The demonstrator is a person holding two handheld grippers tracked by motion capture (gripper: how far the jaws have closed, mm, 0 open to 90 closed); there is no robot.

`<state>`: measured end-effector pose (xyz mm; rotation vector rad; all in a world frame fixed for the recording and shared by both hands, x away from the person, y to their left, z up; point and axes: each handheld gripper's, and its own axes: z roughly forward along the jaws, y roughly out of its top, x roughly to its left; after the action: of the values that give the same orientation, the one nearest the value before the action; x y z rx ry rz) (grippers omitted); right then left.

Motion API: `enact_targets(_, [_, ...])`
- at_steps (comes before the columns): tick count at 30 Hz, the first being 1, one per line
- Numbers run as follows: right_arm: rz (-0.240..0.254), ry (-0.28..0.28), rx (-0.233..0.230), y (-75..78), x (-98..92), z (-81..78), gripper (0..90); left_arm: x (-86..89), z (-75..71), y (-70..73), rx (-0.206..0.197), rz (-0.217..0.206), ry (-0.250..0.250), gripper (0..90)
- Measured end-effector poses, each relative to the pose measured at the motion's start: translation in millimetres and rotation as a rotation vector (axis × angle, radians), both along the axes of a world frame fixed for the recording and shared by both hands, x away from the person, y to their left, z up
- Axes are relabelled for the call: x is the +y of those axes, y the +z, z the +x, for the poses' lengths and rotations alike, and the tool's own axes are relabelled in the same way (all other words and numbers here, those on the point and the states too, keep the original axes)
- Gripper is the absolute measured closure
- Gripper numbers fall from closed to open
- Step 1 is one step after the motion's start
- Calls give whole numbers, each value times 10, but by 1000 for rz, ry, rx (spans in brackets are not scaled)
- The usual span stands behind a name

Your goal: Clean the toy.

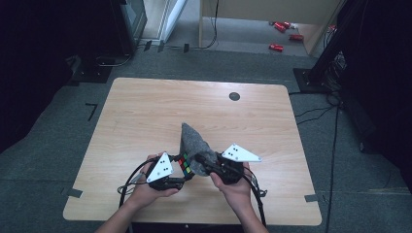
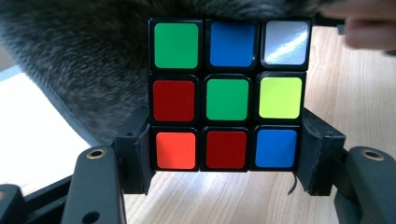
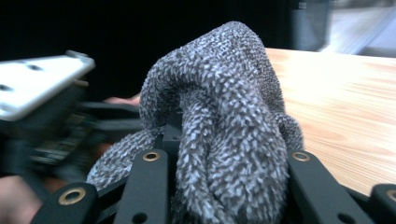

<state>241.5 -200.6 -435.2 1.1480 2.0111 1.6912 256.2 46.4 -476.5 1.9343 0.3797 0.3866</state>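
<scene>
Squarely between left tool (image 2: pixel 226 179) jaws: cube (image 2: pixel 227 95)

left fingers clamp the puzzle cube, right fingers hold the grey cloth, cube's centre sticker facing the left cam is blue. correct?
Not quite. In the left gripper view the puzzle cube has a green centre sticker, not blue. The rest holds: the left gripper clamps the cube, and the right gripper holds the grey cloth.
</scene>
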Motion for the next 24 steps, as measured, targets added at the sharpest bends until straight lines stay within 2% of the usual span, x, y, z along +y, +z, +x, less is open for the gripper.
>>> enact_targets(2, [-39, -62, 12, -48, -75, 42, 671, 34, 27, 7, 8, -11, 8, 347])
enact_targets(5, [-19, -95, 51, -54, -146, 66, 669, 48, 50, 1, 22, -16, 13, 347])
enact_targets(7, [13, -78, 46, 3, -129, 30, 668, 15, 39, -19, 21, -3, 9, 347])
enact_targets(9, [33, -33, 22, 77, -55, -26, 667, -18, 21, -32, 17, 5, 3, 347])
enact_targets(11, [23, 12, -6, 127, 38, -86, 663, -33, 2, -27, 21, -8, -7, 347])
enact_targets(13, [10, 31, -25, 121, 86, -109, 661, -20, -15, -6, 13, -24, -21, 346])
enact_targets(16, [47, 25, -14, 34, 11, -53, 662, 6, -16, 8, 6, -31, -16, 347])
enact_targets(19, [6, -46, 5, -46, -103, 15, 665, 27, 7, 5, 14, -36, -7, 347])
enact_targets(21, [11, -68, 24, -46, -157, 26, 664, 25, 19, 1, 21, -36, -4, 347])
enact_targets(22, [25, -67, 28, -23, -163, 10, 663, 18, 19, -5, 22, -27, -4, 347])
enact_targets(24, [76, -20, 28, 48, -133, -38, 660, -10, 9, -31, 29, -11, -8, 346])
